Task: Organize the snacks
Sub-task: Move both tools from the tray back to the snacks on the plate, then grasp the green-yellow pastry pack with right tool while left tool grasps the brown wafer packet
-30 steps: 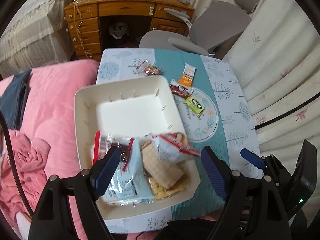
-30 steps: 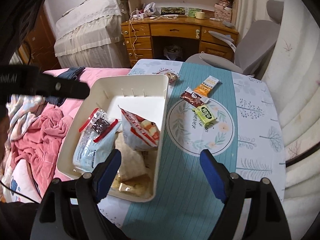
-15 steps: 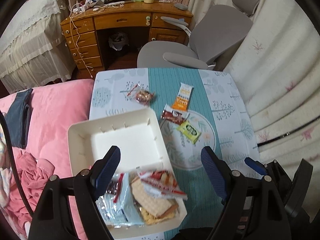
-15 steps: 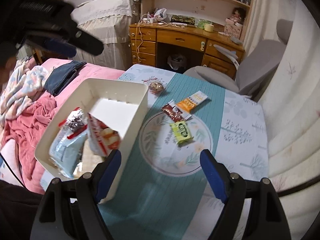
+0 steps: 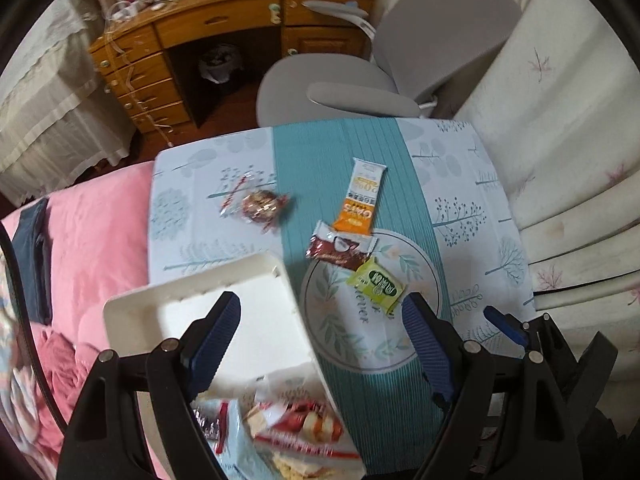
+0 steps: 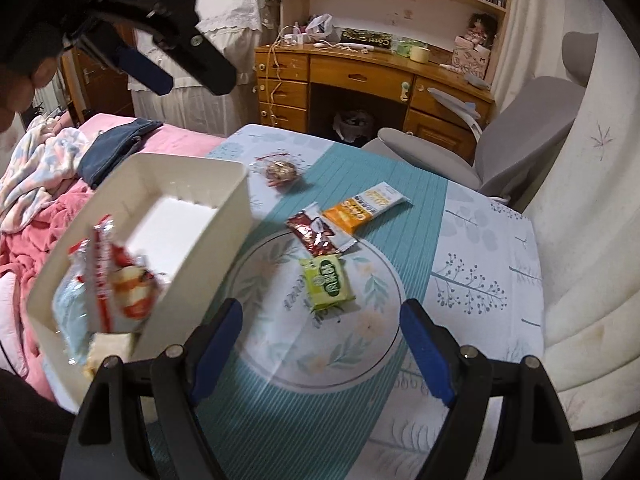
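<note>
A white bin (image 5: 208, 284) (image 6: 224, 220) stands at the table's left edge with several snack packs (image 5: 304, 428) (image 6: 116, 284) in its near end. On the table lie a green packet (image 5: 378, 286) (image 6: 328, 282), a brown packet (image 5: 340, 250) (image 6: 316, 234), an orange-and-white bar (image 5: 360, 198) (image 6: 366, 208) and a clear-wrapped round snack (image 5: 260, 206) (image 6: 282, 172). My left gripper (image 5: 320, 340) is open and empty, held above the bin's right wall. My right gripper (image 6: 320, 344) is open and empty, just in front of the green packet.
The table (image 6: 480, 264) has a teal runner and a round plate print. A pink bed (image 5: 88, 232) lies to the left. A grey chair (image 5: 400, 64) and a wooden desk (image 6: 360, 76) stand beyond the table. A curtain (image 5: 560, 140) hangs to the right.
Both grippers have pulled up and back from the bin and swung right toward the loose snacks. The bin now sits lower left in both views. Both stay open.
</note>
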